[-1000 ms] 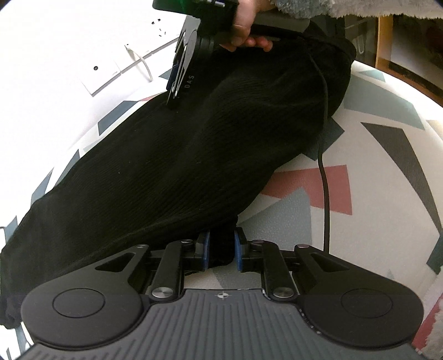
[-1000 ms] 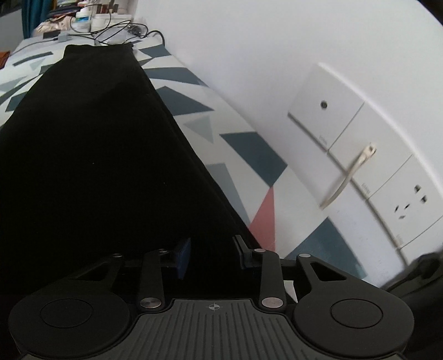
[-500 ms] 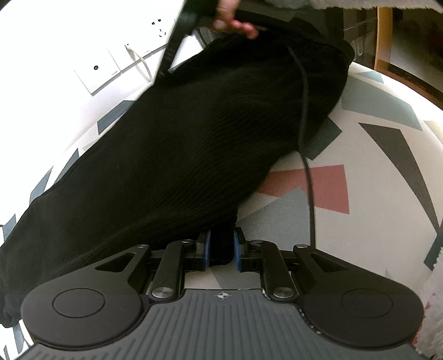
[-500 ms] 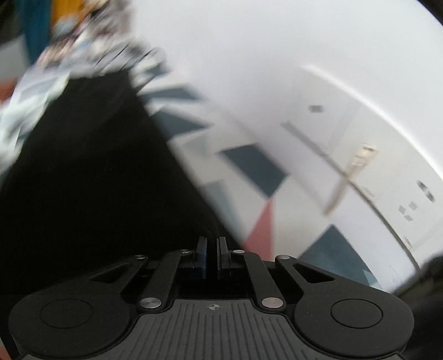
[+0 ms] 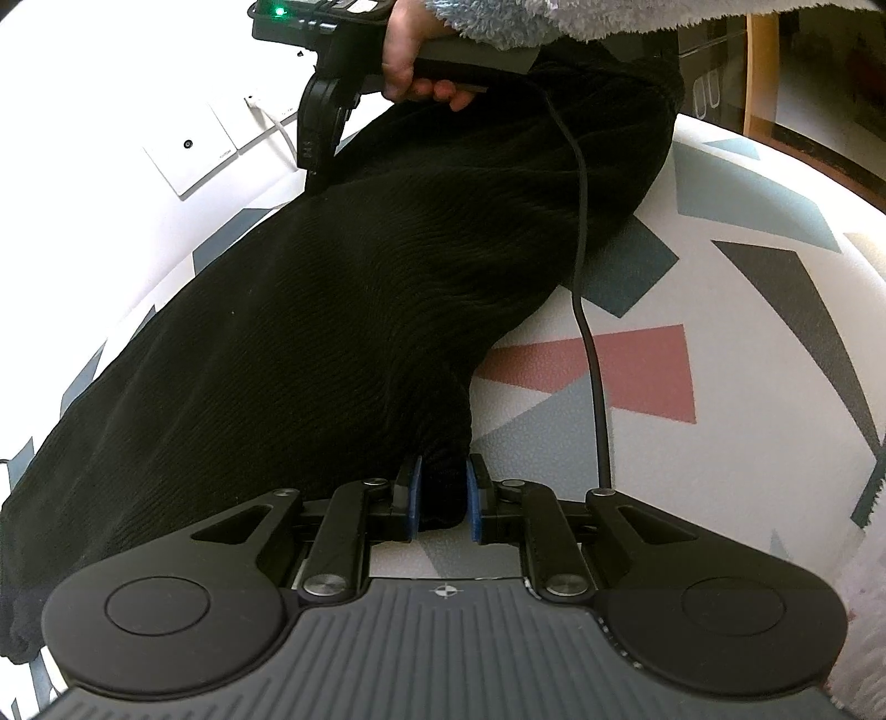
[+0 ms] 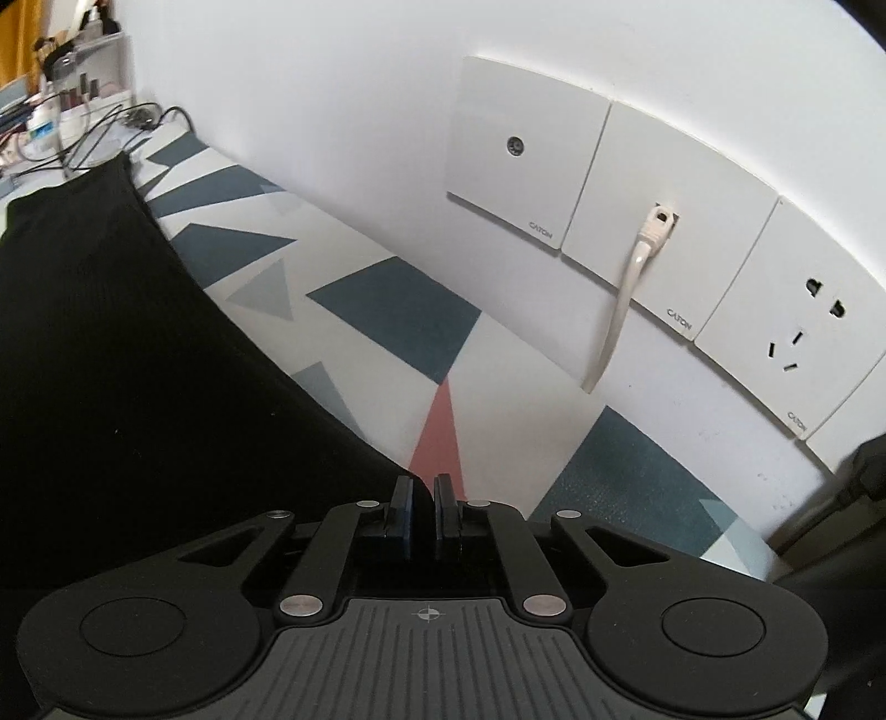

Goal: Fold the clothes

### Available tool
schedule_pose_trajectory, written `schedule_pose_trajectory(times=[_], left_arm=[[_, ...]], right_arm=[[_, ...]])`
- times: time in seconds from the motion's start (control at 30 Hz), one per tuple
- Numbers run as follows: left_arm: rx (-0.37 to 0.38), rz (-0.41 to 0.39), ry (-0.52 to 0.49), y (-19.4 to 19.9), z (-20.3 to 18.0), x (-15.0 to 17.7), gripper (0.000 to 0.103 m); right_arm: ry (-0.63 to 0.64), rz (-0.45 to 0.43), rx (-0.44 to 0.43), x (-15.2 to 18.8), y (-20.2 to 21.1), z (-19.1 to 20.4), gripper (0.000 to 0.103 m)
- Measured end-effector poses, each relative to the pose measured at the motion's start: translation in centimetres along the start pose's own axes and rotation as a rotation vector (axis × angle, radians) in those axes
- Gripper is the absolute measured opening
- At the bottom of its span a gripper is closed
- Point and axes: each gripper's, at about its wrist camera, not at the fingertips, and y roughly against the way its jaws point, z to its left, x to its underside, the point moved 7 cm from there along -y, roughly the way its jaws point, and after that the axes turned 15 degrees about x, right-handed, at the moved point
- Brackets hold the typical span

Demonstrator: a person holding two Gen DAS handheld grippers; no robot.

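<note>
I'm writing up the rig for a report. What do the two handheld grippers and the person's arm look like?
Both the left gripper and the right gripper are matte black, with blue-padded fingers, silver pivot screws, round discs each side and a ribbed grey base bearing a crosshair mark. From the left wrist view, the right unit shows a green light and a trailing black cable. The hand is bare, below a fluffy blue-grey sleeve.

The right gripper, open a second ago, is now closed on the garment's edge nearer the wall, lifting it off the tabletop since then.
</note>
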Motion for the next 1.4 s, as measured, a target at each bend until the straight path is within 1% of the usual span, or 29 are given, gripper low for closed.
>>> schedule_pose_trajectory(times=[0.03,0.07,0.13,0.23,0.27,0.3,0.37,0.43,0.47,0.53,0.6,0.73,0.83,0.87,0.9,0.93,0.97,1.03,1.07,1.1,1.2,1.27,1.33,1.37,1.4], left_arm=[[-0.002,0.003,-0.008,0.0,0.0,0.0,0.017],[-0.004,0.005,-0.016,-0.1,-0.1,0.0,0.017],[-0.007,0.01,-0.03,-0.2,-0.1,0.0,0.017],[0.001,0.015,-0.046,-0.1,0.0,0.0,0.017],[0.004,0.015,-0.051,-0.1,0.0,0.0,0.017],[0.007,0.014,-0.056,-0.1,0.0,0.0,0.017],[0.012,0.011,-0.065,-0.1,0.1,0.1,0.017],[0.018,0.01,-0.074,-0.1,0.1,0.1,0.017],[0.022,0.011,-0.078,-0.1,0.1,0.0,0.017],[0.033,0.011,-0.081,0.0,0.3,0.0,0.017],[0.044,0.009,-0.078,0.1,0.4,0.0,0.017],[0.056,0.01,-0.083,0.2,0.5,0.0,0.017],[0.052,0.017,-0.104,0.2,0.3,0.0,0.017],[0.051,0.019,-0.112,0.2,0.3,0.0,0.017],[0.054,0.023,-0.122,0.2,0.2,0.0,0.017],[0.06,0.027,-0.136,0.3,0.2,0.0,0.016],[0.07,0.03,-0.148,0.4,0.2,0.0,0.016],[0.098,0.019,-0.165,0.6,0.0,-0.1,0.016],[0.111,0.014,-0.172,0.6,-0.3,-0.3,0.016],[0.121,0.011,-0.182,0.5,-0.5,-0.3,0.016],[0.111,0.018,-0.24,-0.2,-1.6,-0.4,0.016],[0.115,0.018,-0.24,-0.3,-1.7,-0.5,0.016],[0.12,0.019,-0.233,-0.3,-1.7,-0.6,0.018],[0.12,0.019,-0.232,-0.3,-1.7,-0.5,0.019],[0.112,0.018,-0.235,-0.2,-1.7,-0.5,0.023]], right_arm=[[-0.055,-0.021,-0.001,0.3,1.0,-0.6,0.01],[-0.111,-0.041,-0.002,0.5,2.0,-1.2,0.022],[-0.222,-0.082,-0.004,1.1,4.1,-2.4,0.038],[-0.388,-0.144,-0.008,1.9,7.2,-4.4,0.039],[-0.457,-0.164,-0.011,2.7,8.6,-5.2,0.039],[-0.539,-0.182,-0.016,4.1,10.5,-6.3,0.041],[-0.706,-0.209,-0.003,7.7,14.5,-8.1,0.052],[-0.874,-0.214,0.023,12.1,18.1,-9.2,0.056],[-0.962,-0.207,0.038,14.4,19.7,-9.7,0.056],[-1.118,-0.164,0.078,18.9,21.9,-9.6,0.056],[-1.2,-0.11,0.09,22.0,22.0,-9.0,0.057],[-1.325,-0.006,0.088,26.7,20.8,-7.6,0.057],[-1.407,0.006,0.075,27.3,18.7,-7.8,0.056],[-1.428,0.009,0.081,27.4,18.2,-7.9,0.053],[-1.438,0.016,0.095,27.4,17.7,-8.1,0.047],[-1.434,0.027,0.118,27.1,17.5,-8.4,0.031],[-1.423,0.029,0.141,26.6,17.4,-8.9,0.027],[-1.411,-0.021,0.184,25.5,18.8,-10.2,0.024],[-1.41,-0.024,0.201,25.4,19.2,-10.6,0.024],[-1.407,-0.008,0.219,25.5,19.0,-10.9,0.024],[-1.403,0.047,0.265,26.7,17.8,-11.3,0.024],[-1.406,0.045,0.279,27.3,17.3,-11.4,0.025],[-1.387,0.04,0.298,27.1,17.3,-11.4,0.026],[-1.378,0.05,0.311,26.9,17.4,-11.4,0.03],[-1.36,0.068,0.333,26.8,17.6,-11.3,0.034]])
